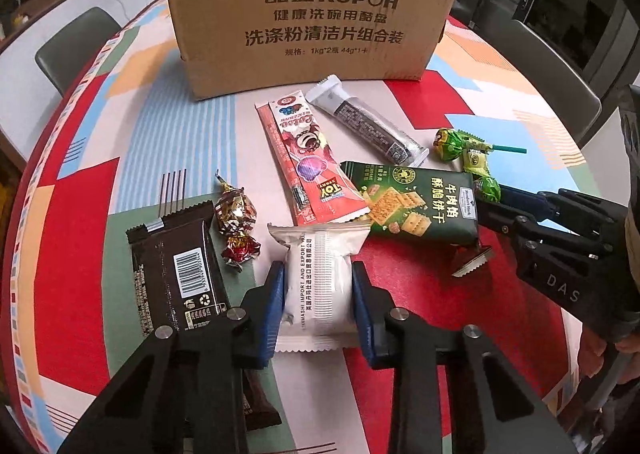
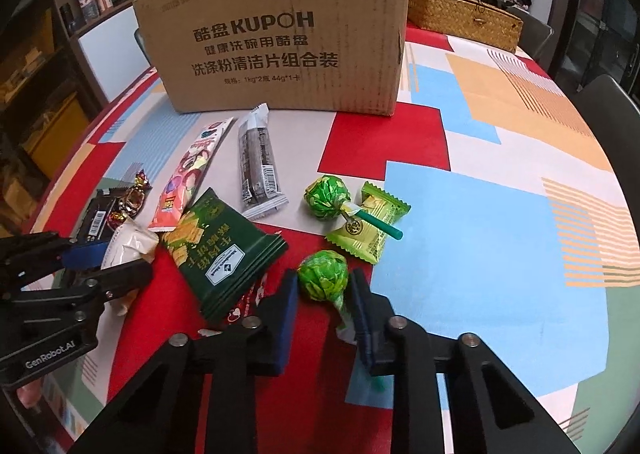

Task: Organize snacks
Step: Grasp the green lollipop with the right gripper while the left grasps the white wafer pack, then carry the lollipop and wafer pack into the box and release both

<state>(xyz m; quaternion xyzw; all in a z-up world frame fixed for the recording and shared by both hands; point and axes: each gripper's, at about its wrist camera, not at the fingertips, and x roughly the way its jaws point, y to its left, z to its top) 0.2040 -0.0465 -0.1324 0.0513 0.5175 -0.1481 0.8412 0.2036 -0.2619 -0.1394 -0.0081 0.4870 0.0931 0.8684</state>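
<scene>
- Stick of the green foil-wrapped lollipop (image 2: 323,281) is hidden behind the right gripper (image 2: 323,294).
- Lollipop head is clamped between its narrowed pads.
- White plastic snack packet (image 1: 318,282) is pinched mid-body by the left gripper (image 1: 318,286), on the patterned tablecloth (image 2: 500,214).

Both grippers are black, angular frames with round silver screw heads at the joints and ribbed blue pads on the fingers (image 1: 276,306). The left gripper (image 2: 120,258) carries white "GenRobot.AI" lettering. The right gripper (image 1: 486,210) shows embossed letters "DAS".
</scene>
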